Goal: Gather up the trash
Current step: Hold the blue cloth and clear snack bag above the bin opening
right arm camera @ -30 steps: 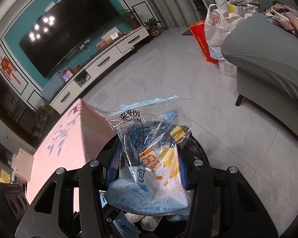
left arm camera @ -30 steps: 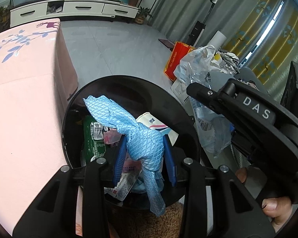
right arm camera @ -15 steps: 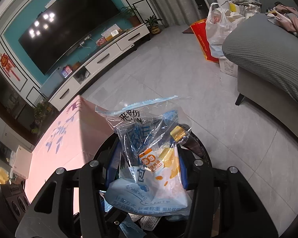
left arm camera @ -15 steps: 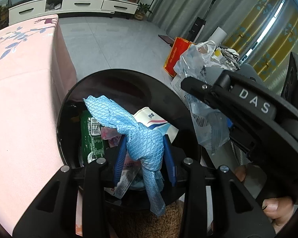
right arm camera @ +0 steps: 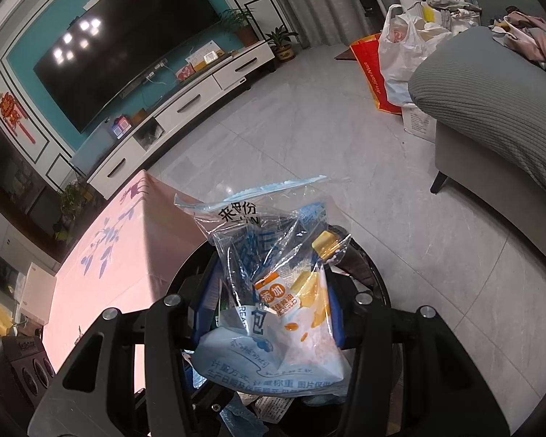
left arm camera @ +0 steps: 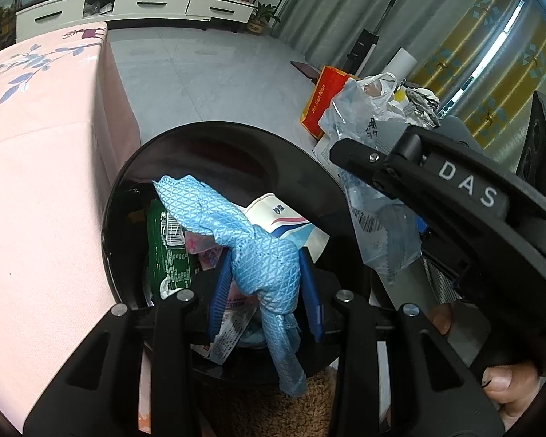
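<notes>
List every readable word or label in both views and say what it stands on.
"DAS": right gripper.
"Jin Jian Nan": red bag.
"来伊份": clear snack bag in the right gripper.
Small print on that bag, the green packet and white carton: too small to read.

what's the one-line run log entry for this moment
left gripper: shut on blue cloth | right gripper: shut on snack bag | both over black bin | nothing dropped yet

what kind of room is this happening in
Most likely a home living room: a large wall-mounted television above a low white media cabinet, and a grey sofa across the tiled floor.
</notes>
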Available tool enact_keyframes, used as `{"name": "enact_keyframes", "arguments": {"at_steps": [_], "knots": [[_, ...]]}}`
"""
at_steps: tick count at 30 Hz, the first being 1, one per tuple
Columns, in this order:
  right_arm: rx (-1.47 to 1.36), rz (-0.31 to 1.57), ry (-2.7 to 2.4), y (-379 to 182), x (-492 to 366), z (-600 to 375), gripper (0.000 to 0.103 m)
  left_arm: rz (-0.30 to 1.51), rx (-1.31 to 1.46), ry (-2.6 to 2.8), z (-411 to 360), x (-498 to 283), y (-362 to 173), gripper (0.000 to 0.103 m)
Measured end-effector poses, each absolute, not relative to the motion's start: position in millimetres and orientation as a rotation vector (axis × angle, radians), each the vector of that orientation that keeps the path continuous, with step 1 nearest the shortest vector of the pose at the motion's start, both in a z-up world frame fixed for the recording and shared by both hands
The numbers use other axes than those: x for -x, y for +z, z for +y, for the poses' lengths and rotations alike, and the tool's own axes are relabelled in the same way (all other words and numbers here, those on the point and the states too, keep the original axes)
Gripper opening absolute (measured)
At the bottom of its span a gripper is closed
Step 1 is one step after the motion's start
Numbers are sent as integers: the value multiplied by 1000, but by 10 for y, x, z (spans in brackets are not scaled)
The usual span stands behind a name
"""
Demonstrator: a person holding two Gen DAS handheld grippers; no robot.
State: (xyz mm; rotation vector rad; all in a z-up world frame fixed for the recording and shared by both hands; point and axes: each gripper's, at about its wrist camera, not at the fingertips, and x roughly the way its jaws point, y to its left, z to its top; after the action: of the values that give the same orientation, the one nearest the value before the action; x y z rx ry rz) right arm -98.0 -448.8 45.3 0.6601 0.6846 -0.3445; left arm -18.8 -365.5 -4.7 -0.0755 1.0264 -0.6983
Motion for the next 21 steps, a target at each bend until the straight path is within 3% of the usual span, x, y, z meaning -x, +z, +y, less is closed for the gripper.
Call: {"name": "enact_keyframes", "arguments": {"at_steps": [21], "knots": [[-650, 696, -348, 416, 967, -4464, 50, 1043, 71, -710, -3666, 168, -85, 37]]}}
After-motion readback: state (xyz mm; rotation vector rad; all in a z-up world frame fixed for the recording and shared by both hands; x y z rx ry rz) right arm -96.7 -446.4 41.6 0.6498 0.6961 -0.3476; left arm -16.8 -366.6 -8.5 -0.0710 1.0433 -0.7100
